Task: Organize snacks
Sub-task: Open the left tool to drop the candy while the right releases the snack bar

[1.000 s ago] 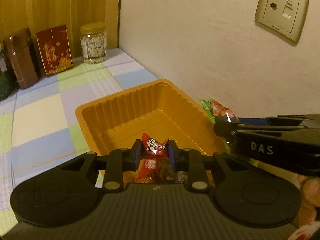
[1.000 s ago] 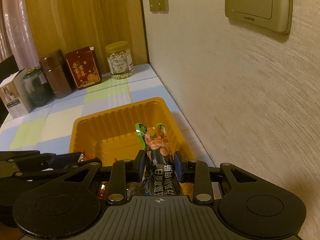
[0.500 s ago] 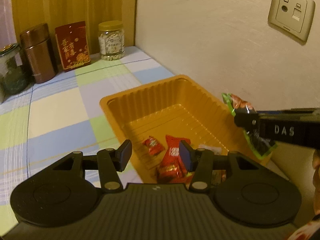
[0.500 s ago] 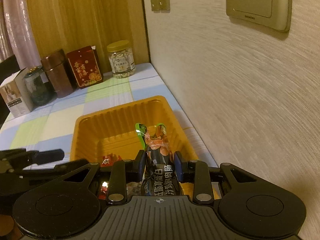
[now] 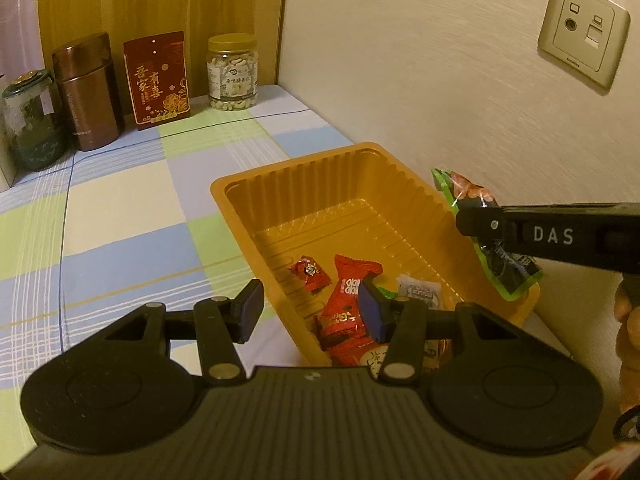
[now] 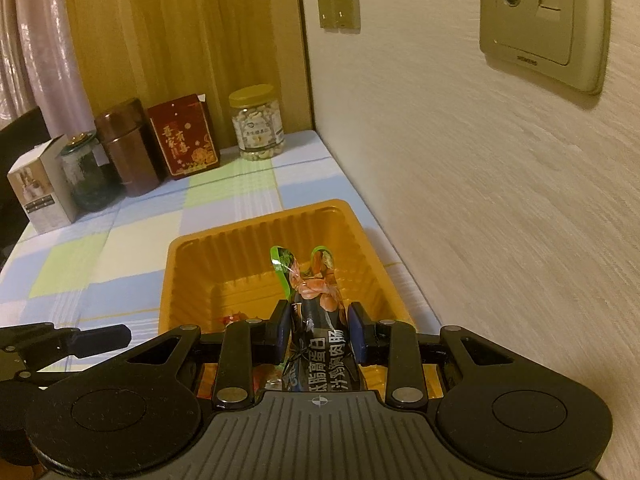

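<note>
An orange plastic tray [image 5: 296, 160] [image 6: 256, 228] sits on the checked tablecloth beside the wall. In it lie a small red candy [image 5: 311, 273], a larger red packet [image 5: 348, 312] and a white sachet [image 5: 418, 292]. My left gripper [image 5: 311, 306] is open over the tray's near left corner, with nothing between its pads. It shows in the right wrist view as a black finger [image 6: 100, 336] at the lower left. My right gripper [image 6: 319, 330] [image 5: 476, 220] is shut on a dark snack packet with green edges [image 6: 316, 280] [image 5: 508, 272], held above the tray's right side.
Along the far wooden panel stand a jar of nuts [image 5: 233, 72], a red box [image 5: 157, 76], a brown canister [image 5: 86, 92], a dark glass jar [image 5: 30, 120] and a white carton [image 6: 40, 188]. The wall with its sockets [image 5: 580, 48] runs close along the tray's right side.
My left gripper opened and let go of the small red candy, which now lies in the tray; it then drew back to the left. The right gripper and its packet stayed still.
</note>
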